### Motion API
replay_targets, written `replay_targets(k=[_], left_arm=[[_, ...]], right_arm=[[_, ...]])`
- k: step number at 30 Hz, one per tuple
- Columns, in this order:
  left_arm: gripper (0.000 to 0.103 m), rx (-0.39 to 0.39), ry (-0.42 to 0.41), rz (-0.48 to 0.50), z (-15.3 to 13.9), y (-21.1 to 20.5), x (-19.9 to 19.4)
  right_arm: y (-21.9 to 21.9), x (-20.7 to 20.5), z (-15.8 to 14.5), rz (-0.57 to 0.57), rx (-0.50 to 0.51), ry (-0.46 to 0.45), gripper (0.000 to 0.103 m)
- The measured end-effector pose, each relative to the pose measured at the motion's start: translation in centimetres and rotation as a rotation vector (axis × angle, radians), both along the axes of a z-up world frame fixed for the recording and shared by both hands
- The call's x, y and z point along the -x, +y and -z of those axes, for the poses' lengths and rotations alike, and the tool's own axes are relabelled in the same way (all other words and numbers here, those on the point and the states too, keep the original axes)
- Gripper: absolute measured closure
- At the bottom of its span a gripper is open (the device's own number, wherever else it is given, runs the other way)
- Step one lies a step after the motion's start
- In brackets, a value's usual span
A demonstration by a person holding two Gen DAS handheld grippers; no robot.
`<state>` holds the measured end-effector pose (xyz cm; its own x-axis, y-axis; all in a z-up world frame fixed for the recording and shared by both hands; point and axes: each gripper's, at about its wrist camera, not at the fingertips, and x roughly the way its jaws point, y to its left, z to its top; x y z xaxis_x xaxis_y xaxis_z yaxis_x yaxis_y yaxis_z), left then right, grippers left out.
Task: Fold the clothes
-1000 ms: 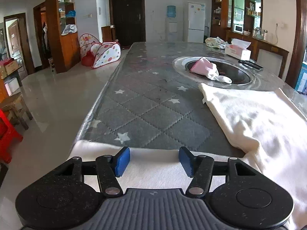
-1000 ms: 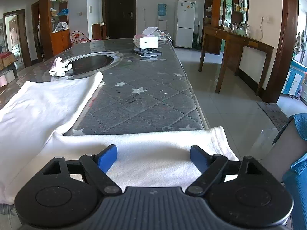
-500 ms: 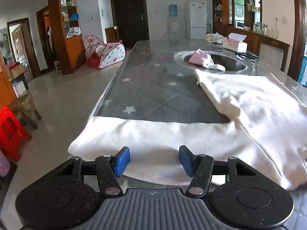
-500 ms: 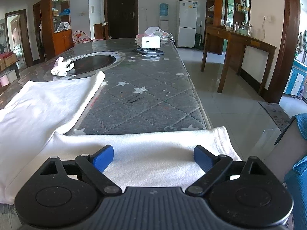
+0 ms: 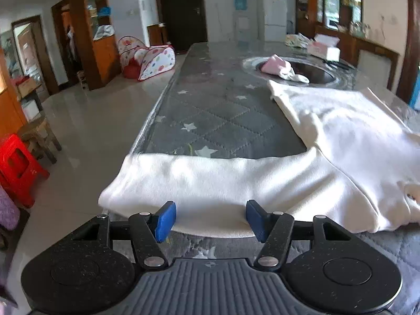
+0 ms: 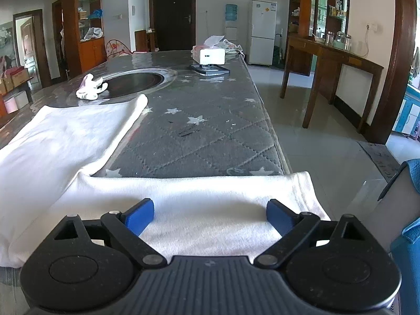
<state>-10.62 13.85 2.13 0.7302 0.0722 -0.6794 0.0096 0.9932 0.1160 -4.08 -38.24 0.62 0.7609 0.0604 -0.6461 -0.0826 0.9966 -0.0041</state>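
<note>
A white long-sleeved garment [image 5: 328, 141] lies spread flat on the grey star-quilted table [image 5: 223, 110]. Its left sleeve [image 5: 199, 181] stretches to the table's left edge. My left gripper [image 5: 208, 219] is open and empty, just behind the sleeve's near hem, with blue pads [image 5: 165, 219] either side. In the right wrist view the garment [image 6: 57, 136] has its right sleeve [image 6: 199, 197] reaching the right table edge. My right gripper [image 6: 208, 216] is open and empty, low over that sleeve.
A small pink-and-white cloth [image 5: 282, 69] lies by a round dark inset [image 6: 134, 81] in the table. A tissue box [image 6: 212, 55] and a dark tray [image 6: 210, 69] sit farther back. A red stool [image 5: 18, 168] stands left of the table; a wooden side table [image 6: 330, 63] stands right.
My left gripper has drawn back toward me, so more of the left sleeve and bare table in front of it shows. The right gripper's jaws have opened slightly wider.
</note>
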Motion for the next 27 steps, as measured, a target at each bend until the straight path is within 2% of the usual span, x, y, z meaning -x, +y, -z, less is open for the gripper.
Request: replay_targets(k=[1,7,12,14,18,22,27], left_arm=[[0.041,-0.002,-0.003,0.012,-0.2,-0.4,-0.3],[0.043,0.144,-0.054,0.118,-2.3,-3.6,-2.9],[0.061,0.248,-0.08,0.194,-3.1,-6.4,-6.0],[0.063,0.242,-0.071,0.199,-2.6,-7.2,-7.5],[0.074,0.208,-0.033,0.174,-0.9,-8.0,-10.1],[0.074,0.187,0.0,0.134,0.7,-7.0,-10.8],[0.068,0.161,-0.009,0.12,0.3,-7.0,-10.1]], right_arm=[[0.0,0.0,0.0,0.0,0.0,0.0,0.008],[0.0,-0.1,0.1,0.0,0.001,0.0,0.008],[0.1,-0.2,0.2,0.004,0.001,-0.001,0.006],[0.0,-0.2,0.2,0.006,0.0,-0.001,0.006],[-0.1,-0.3,0.2,0.007,-0.003,0.0,0.005],[-0.1,-0.4,0.2,0.005,-0.004,0.003,0.004],[-0.1,-0.4,0.1,0.009,-0.001,0.006,0.004]])
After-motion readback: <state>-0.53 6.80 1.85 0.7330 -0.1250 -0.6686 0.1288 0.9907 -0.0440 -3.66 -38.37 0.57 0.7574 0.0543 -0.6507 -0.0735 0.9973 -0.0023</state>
